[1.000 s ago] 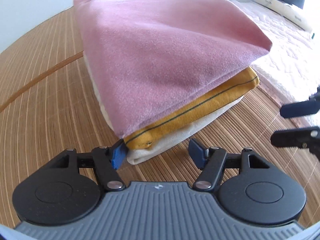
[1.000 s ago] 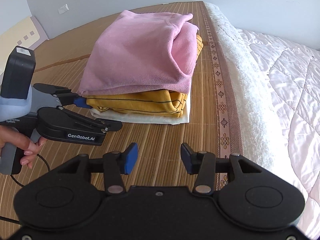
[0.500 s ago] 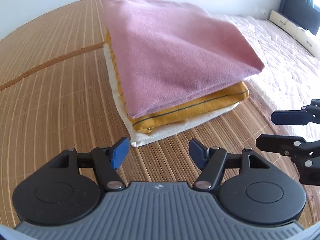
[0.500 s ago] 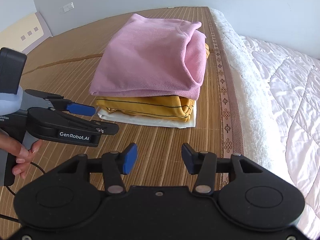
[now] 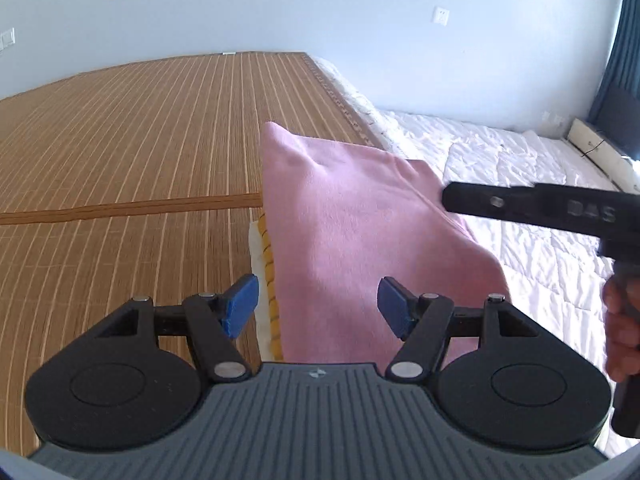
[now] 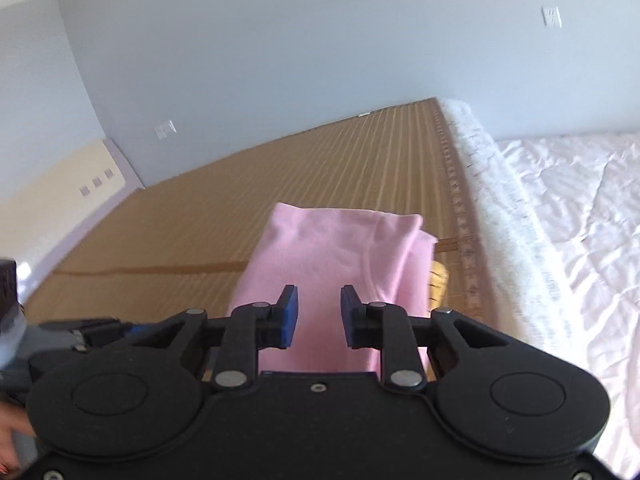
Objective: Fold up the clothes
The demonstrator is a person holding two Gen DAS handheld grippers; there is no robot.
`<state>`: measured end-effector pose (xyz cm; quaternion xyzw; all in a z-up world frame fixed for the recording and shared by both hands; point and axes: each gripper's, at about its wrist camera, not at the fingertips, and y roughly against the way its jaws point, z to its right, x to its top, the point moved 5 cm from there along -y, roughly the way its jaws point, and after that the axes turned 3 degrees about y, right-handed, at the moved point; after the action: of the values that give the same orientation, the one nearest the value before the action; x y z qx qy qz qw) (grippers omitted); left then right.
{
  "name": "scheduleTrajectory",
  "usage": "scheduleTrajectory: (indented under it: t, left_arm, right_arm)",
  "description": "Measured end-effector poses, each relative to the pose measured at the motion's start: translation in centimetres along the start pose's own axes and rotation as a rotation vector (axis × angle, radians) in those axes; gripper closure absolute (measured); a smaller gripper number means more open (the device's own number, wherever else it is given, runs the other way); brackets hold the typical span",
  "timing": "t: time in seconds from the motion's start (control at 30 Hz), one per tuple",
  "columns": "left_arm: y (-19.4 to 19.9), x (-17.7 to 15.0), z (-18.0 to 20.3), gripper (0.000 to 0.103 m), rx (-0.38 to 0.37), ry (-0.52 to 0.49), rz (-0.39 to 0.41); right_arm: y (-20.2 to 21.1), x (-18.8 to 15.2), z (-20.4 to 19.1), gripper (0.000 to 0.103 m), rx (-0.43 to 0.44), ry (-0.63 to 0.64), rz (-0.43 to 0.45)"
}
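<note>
A pale blue-grey painted wall (image 5: 280, 8) with white switch plates closes the room behind a wide bed. The left part of the bed is covered by a brown slatted bamboo mat (image 5: 140, 140) with a patterned woven border, and to the right of it lies a white quilted duvet (image 5: 500, 168) whose fluffy edge meets that border. A dark blue curtain (image 5: 624, 60) hangs at the far right of the left wrist view. On the mat near the border sits the stack of folded clothes: a pink fleece garment (image 5: 352, 240) on top, a mustard-yellow striped garment (image 5: 269, 268) under it showing only at the edge, and a cream-white cloth (image 5: 256, 240) at the bottom. The left tongs (image 5: 316, 306) hang above the near end of the stack, wide apart and empty, with the pink fleece seen between the blue pads but not touched. The right tongs (image 6: 319, 316) are closing, nothing between the pads, the pink fleece below them. In the left wrist view the right tool's black body crosses the right side, hiding part of the duvet, with a hand (image 5: 622, 328) on its grip.
</note>
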<state>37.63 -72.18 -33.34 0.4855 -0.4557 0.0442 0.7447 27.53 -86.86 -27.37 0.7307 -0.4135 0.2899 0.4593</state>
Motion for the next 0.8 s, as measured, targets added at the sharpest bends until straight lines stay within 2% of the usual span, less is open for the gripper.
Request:
scheduleTrajectory:
  t: [0.1, 0.17, 0.27, 0.37, 0.4, 0.5, 0.6, 0.63, 0.7, 0.8]
  left_arm:
    - [-1.7, -0.2, -0.2, 0.032, 0.045, -0.050, -0.037]
    - [-1.5, -1.0, -1.0, 0.030, 0.057, -0.072, -0.045]
    - [-0.5, -1.9, -2.2, 0.028, 0.064, -0.083, -0.049]
    - [1.4, -2.4, -2.7, 0.029, 0.078, -0.081, -0.033]
    - [2.0, -2.6, -2.3, 0.029, 0.060, -0.087, -0.030]
    - [2.4, -3.1, -0.2, 0.029, 0.013, -0.142, -0.040]
    - [1.5, -4.3, 0.6, 0.029, 0.084, -0.213, -0.072]
    - [1.1, -4.8, 0.6, 0.029, 0.114, -0.229, -0.084]
    - [1.4, -5.8, -0.6, 0.029, 0.129, -0.198, -0.102]
    - [2.7, -7.2, -2.3, 0.029, 0.169, -0.132, -0.130]
  right_arm:
    - [-3.9, 1.1, 0.7, 0.084, -0.009, 0.029, -0.020]
    - [-5.7, 1.3, 1.7, 0.084, -0.070, 0.068, -0.049]
    - [-6.1, 1.0, 3.4, 0.091, -0.187, 0.144, -0.080]
    - [-3.5, 0.8, 3.6, 0.084, -0.285, 0.228, -0.060]
    - [-2.4, 0.6, 3.2, 0.084, -0.278, 0.242, -0.051]
    - [0.5, -1.9, -0.6, 0.083, -0.172, 0.312, -0.063]
    - [0.3, -5.2, -4.0, 0.083, -0.114, 0.409, -0.120]
    - [0.1, -6.2, -4.4, 0.083, -0.125, 0.424, -0.136]
    - [0.0, -8.0, -4.6, 0.083, -0.175, 0.443, -0.166]
    - [1.3, -9.4, -3.5, 0.083, -0.255, 0.381, -0.182]
